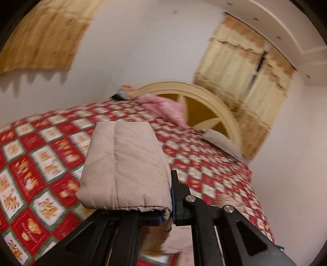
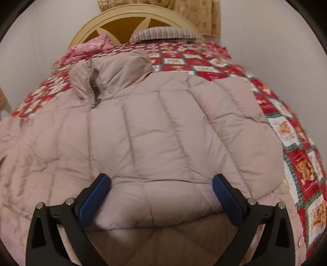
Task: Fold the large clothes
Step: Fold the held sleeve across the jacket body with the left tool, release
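Jaws first: the left gripper (image 1: 170, 196) has its two black fingers pressed together, pinching a fold of the puffy beige quilted jacket (image 2: 155, 131). That pinched bit looks like a padded sleeve end (image 1: 124, 165), which sticks up and forward from the pads, lifted clear of the red-and-white checked bedspread with teddy-bear squares (image 1: 40, 155). Left view is pretty blurry, so the exact spot where the pads bite is hard to make out, though a sliver of blue pad shows right at the cloth.

Over on the other side, the right gripper (image 2: 161, 194) has its jaws spread wide, with the blue pads (image 2: 94, 198) sitting either side of the jacket's near hem. Whether they touch the fabric or just sit beside it can't be told.

Jacket itself lies spread out flat across the bedspread, collar and silver zipper (image 2: 93, 88) toward the far end, hem nearest the right camera. Past the collar sits a striped grey pillow (image 2: 165, 33) against a cream arched wooden headboard (image 2: 114, 15), and a pink patterned blanket bundle (image 2: 90, 48) lies left of that pillow. Gold patterned curtains (image 2: 204, 14) hang behind the headboard.
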The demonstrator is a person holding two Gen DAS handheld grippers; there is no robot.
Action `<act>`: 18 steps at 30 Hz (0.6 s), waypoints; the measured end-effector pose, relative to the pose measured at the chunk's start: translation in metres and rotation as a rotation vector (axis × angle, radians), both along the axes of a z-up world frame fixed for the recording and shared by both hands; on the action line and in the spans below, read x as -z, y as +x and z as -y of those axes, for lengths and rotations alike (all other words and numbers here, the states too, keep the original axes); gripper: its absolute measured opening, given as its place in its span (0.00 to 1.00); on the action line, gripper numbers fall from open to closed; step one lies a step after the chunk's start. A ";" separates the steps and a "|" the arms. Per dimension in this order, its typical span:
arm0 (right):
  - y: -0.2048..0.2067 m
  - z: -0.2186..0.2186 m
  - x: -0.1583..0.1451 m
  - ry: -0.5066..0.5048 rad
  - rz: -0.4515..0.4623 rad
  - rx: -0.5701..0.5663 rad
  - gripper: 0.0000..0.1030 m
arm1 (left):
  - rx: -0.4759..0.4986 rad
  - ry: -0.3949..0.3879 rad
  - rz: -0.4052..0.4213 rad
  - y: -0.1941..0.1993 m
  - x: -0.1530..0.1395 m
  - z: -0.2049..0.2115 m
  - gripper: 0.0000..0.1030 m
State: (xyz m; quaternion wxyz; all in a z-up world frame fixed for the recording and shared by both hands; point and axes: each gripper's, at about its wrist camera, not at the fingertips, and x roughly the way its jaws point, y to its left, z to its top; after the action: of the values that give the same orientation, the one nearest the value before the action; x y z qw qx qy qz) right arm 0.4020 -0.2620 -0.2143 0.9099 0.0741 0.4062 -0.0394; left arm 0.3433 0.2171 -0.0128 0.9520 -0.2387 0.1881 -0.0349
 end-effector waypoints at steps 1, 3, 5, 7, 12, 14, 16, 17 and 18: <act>-0.005 0.006 -0.005 0.034 0.016 -0.007 1.00 | 0.027 0.019 0.019 0.000 -0.010 0.015 0.06; -0.019 0.020 -0.016 0.087 0.068 0.015 1.00 | 0.057 0.041 0.033 0.001 -0.021 0.036 0.06; -0.033 0.035 -0.023 0.115 0.116 0.053 1.00 | 0.096 0.044 0.036 0.005 -0.030 0.058 0.06; -0.043 0.045 -0.029 0.122 0.157 0.079 1.00 | 0.127 0.068 0.044 0.009 -0.036 0.079 0.06; -0.066 0.062 -0.048 0.100 0.243 0.115 1.00 | 0.192 0.103 0.069 0.014 -0.047 0.130 0.06; -0.072 0.063 -0.051 0.064 0.263 0.116 1.00 | 0.220 0.102 0.080 0.015 -0.050 0.148 0.06; -0.073 0.063 -0.048 0.033 0.279 0.121 1.00 | 0.253 0.099 0.088 0.015 -0.050 0.170 0.06; -0.075 0.063 -0.045 0.031 0.288 0.128 1.00 | 0.275 0.103 0.091 0.016 -0.050 0.183 0.06; -0.077 0.065 -0.043 0.040 0.299 0.131 1.00 | 0.296 0.119 0.094 0.016 -0.047 0.199 0.06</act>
State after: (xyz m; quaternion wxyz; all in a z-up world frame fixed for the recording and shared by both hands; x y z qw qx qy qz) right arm 0.3246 -0.3270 -0.1711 0.9540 0.1236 0.2613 -0.0793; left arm 0.3591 0.0184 0.0344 0.9567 -0.1500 0.1783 -0.1747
